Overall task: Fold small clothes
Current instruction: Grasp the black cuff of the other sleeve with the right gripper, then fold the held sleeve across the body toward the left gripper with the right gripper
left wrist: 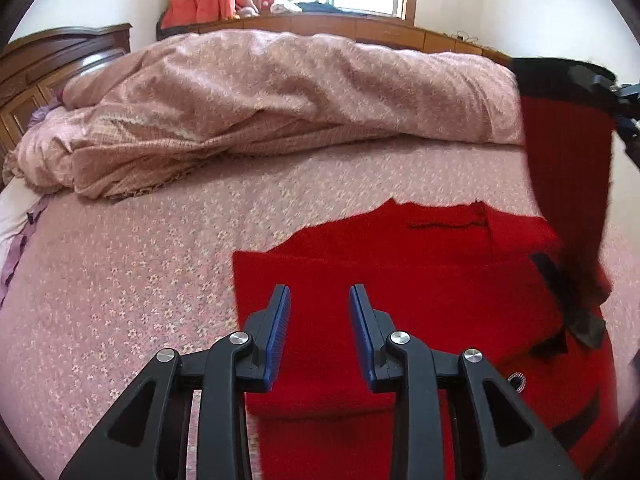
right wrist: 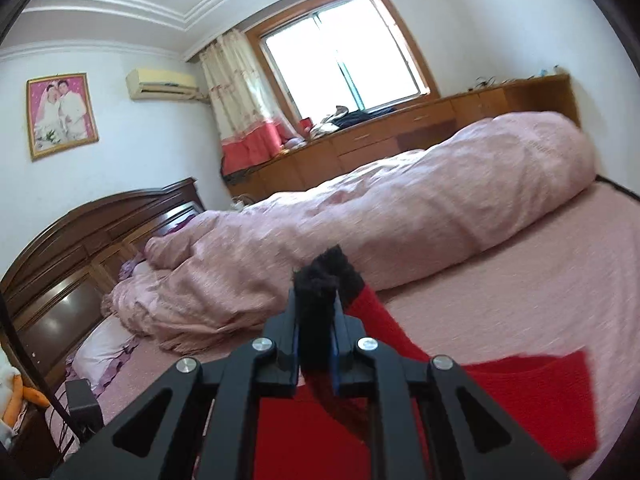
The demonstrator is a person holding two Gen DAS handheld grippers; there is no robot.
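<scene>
One red knitted garment (left wrist: 400, 280) lies spread flat on the pink floral bed (left wrist: 140, 280), left wrist view. Left gripper (left wrist: 320, 300): jaws parted over the red knit, nothing between the blue pads. Black-trimmed sleeve (left wrist: 568, 152) hangs raised at right, pinched by the right gripper (left wrist: 616, 92) at the frame edge. Rolled pink quilt (left wrist: 280, 92) lies behind.

Right wrist view: right gripper (right wrist: 318, 320), jaws clenched on the sleeve's black fuzzy cuff (right wrist: 320, 280); red knit trails below onto the bed. Quilt beyond, wooden headboard (right wrist: 80, 240) at left, window (right wrist: 340, 56) above.
</scene>
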